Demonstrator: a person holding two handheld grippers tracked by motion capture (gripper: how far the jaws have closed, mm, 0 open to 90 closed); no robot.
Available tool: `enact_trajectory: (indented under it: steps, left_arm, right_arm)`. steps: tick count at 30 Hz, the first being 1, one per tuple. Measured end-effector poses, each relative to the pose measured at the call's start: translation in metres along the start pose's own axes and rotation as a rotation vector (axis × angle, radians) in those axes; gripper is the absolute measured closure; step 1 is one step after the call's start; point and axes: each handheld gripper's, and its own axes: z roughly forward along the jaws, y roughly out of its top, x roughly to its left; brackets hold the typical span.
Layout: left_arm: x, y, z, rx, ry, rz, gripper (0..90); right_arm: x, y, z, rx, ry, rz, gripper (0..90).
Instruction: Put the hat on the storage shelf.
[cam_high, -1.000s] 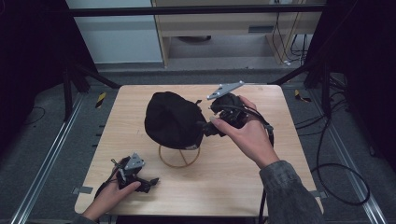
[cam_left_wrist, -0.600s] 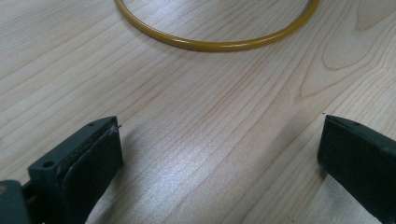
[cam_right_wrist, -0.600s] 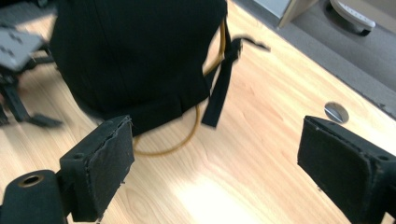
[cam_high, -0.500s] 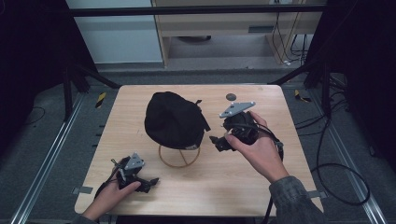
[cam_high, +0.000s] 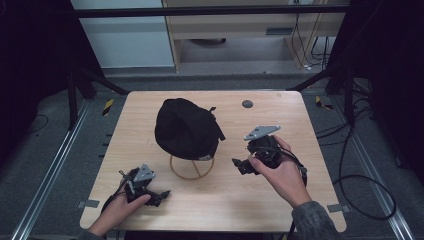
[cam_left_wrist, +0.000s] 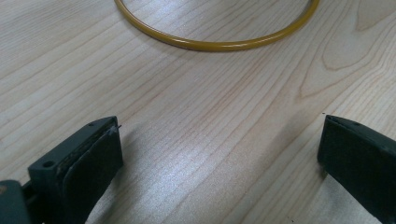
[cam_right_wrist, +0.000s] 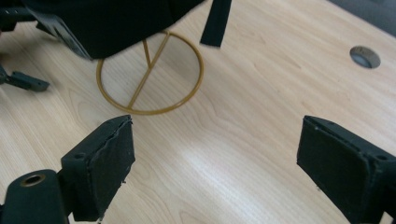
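Observation:
A black cap (cam_high: 186, 127) sits on a gold wire stand (cam_high: 191, 168) in the middle of the wooden table (cam_high: 300, 115). Its strap (cam_right_wrist: 215, 21) hangs down at the right side. My right gripper (cam_high: 240, 165) hovers to the right of the stand, held in a hand, jaws wide open and empty. In the right gripper view the stand's ring base (cam_right_wrist: 150, 77) lies ahead under the cap (cam_right_wrist: 107, 21). My left gripper (cam_high: 162, 195) rests near the table's front left, open and empty. The ring (cam_left_wrist: 215, 43) lies just beyond its jaws in the left gripper view.
A small round grey plug (cam_high: 247, 104) is set in the tabletop at the back right; it is also in the right gripper view (cam_right_wrist: 364, 56). Cables (cam_high: 360, 185) trail off the table's right side. Dark frame posts stand at both back corners.
My right gripper has pulled back from the cap, moving toward the front right of the table. The left gripper has stayed put.

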Motion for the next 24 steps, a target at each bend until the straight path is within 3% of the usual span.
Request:
enact_trajectory:
  steps: [15, 24]
  left_arm:
    - [0.0, 0.0, 0.0, 0.0, 0.0, 0.0, 0.0]
    - [0.0, 0.0, 0.0, 0.0, 0.0, 0.0, 0.0]
  right_arm:
    - [-0.003, -0.052, 0.021, 0.029, 0.021, 0.07, 12.3]
    - [-0.001, -0.072, 0.032, 0.049, 0.033, 0.097, 12.6]
